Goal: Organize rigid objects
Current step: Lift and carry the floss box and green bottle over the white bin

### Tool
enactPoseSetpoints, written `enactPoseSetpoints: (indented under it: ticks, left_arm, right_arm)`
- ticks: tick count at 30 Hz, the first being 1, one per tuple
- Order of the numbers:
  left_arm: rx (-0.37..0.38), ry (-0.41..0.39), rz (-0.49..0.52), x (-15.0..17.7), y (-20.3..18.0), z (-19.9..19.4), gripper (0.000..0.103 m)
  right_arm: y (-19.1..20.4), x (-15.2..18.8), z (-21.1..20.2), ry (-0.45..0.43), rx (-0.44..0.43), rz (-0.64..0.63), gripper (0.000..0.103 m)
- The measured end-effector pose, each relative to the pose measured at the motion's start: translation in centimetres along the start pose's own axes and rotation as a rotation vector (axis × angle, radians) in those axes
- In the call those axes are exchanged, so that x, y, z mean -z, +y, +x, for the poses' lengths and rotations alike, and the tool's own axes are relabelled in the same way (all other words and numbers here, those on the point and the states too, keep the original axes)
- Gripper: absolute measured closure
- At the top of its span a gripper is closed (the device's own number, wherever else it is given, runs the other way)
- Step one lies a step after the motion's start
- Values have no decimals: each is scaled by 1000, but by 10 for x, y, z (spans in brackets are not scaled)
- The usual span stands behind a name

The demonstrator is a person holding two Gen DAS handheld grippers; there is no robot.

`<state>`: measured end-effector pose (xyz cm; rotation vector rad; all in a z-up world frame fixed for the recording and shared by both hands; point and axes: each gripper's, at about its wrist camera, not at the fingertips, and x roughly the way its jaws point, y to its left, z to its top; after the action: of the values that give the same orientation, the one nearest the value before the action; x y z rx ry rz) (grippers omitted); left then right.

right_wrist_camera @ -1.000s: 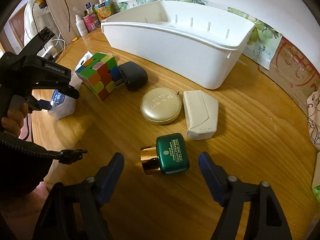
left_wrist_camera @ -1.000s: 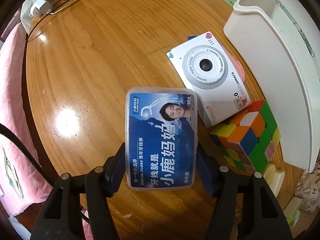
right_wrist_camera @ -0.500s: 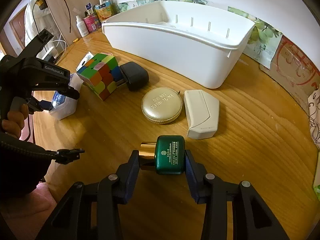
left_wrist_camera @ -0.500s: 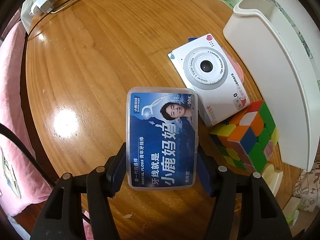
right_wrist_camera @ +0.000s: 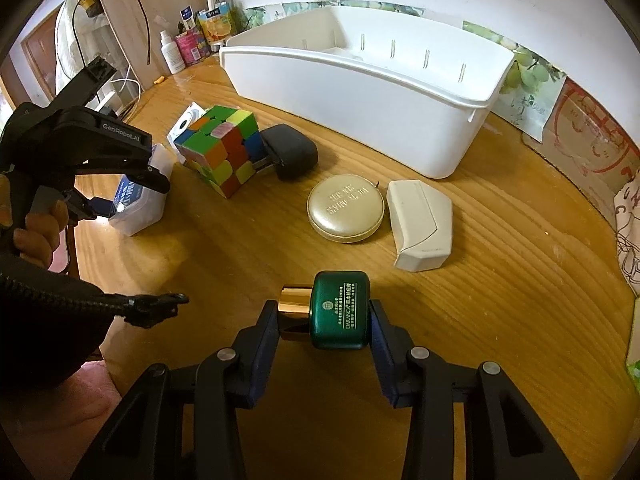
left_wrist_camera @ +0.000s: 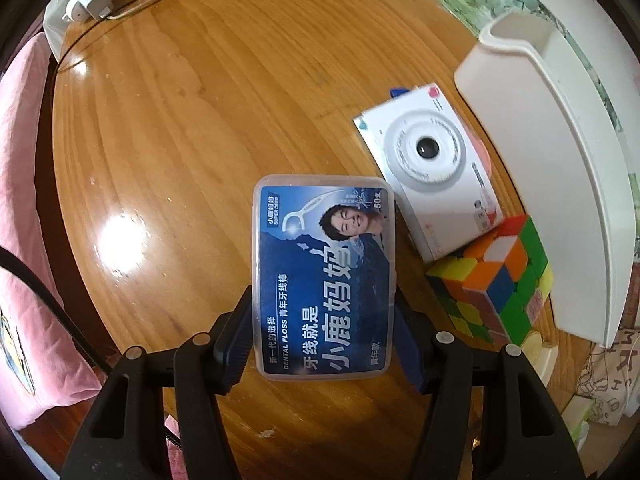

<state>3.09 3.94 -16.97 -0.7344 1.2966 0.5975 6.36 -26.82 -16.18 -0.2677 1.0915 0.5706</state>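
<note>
My left gripper (left_wrist_camera: 324, 336) is shut on a blue dental floss box (left_wrist_camera: 324, 276), held a little above the wooden table (left_wrist_camera: 180, 120). The box also shows in the right wrist view (right_wrist_camera: 138, 204) under the left gripper (right_wrist_camera: 120, 204). My right gripper (right_wrist_camera: 324, 320) is shut on a green bottle with a gold cap (right_wrist_camera: 338, 310), just above the table. A white bin (right_wrist_camera: 360, 92) stands at the back; it also shows in the left wrist view (left_wrist_camera: 560, 184).
A white toy camera box (left_wrist_camera: 432, 172), a colour cube (right_wrist_camera: 218, 148), a black case (right_wrist_camera: 290, 152), a round gold tin (right_wrist_camera: 346, 212) and a white case (right_wrist_camera: 420, 224) lie on the table. Bottles (right_wrist_camera: 192, 44) stand at the back left. A pink cloth (left_wrist_camera: 24, 240) lies past the left edge.
My right gripper closed on the green bottle and raised it slightly. My left gripper closed on the floss box and lifted it a little off the table.
</note>
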Motion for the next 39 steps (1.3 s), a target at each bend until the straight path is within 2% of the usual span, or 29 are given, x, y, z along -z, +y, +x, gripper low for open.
enactPoseSetpoints:
  ticks: [9, 16, 21, 29, 39]
  left_arm:
    - [6, -91, 39, -14, 13, -23, 38]
    - [17, -218, 99, -30, 22, -53, 38]
    - [40, -259, 105, -42, 26, -62, 38]
    - [35, -326, 61, -68, 43, -75, 38]
    - [74, -418, 102, -107, 46, -94, 38]
  right_arm:
    - [15, -1, -6, -22, 31, 24, 60]
    - [31, -13, -11, -74, 55, 23, 60]
    - [44, -25, -10, -99, 63, 23, 60]
    - [62, -52, -12, -165, 80, 17, 60]
    - [72, -96, -19, -267, 104, 19, 60]
